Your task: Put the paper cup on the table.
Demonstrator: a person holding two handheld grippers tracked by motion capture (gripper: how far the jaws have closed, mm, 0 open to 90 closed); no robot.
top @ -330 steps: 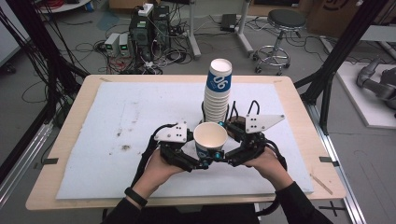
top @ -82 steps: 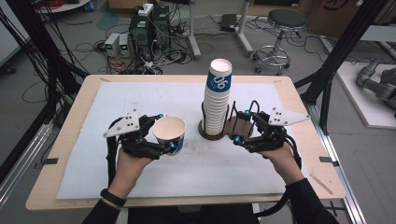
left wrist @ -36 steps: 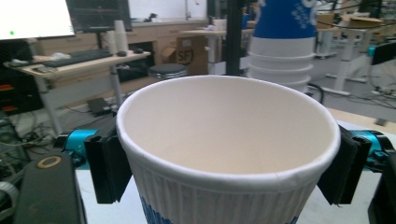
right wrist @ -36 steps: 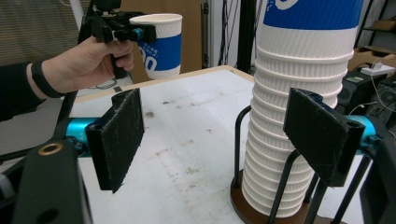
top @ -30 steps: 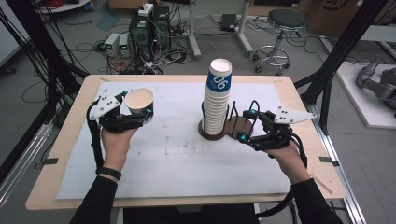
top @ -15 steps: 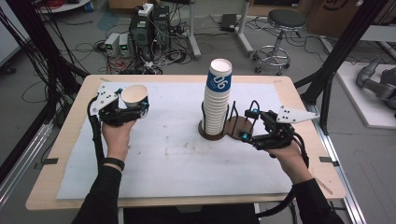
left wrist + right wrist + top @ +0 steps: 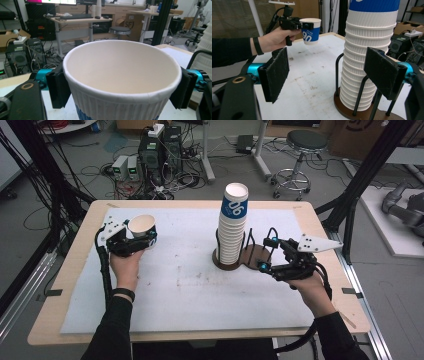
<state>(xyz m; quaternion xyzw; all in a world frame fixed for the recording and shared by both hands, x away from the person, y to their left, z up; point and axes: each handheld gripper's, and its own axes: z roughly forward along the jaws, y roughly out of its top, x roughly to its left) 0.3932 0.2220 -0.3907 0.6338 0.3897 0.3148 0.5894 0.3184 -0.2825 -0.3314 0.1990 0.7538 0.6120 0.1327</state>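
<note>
Now my left hand-held gripper [image 7: 141, 239] clamps the paper cup [image 7: 142, 228] upright above the counter's [image 7: 190, 290] far left for setting down, while my right hand-held gripper [image 7: 269, 254] waits unclenched beside the cup stack [image 7: 232, 232].

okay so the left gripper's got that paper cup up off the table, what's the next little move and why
Probably lower the cup straight down onto the white mat. The left gripper, whose jaws have just been closing, clamps it upright near the far left corner; the right gripper view shows its base above the surface, with bare mat beneath.
</note>
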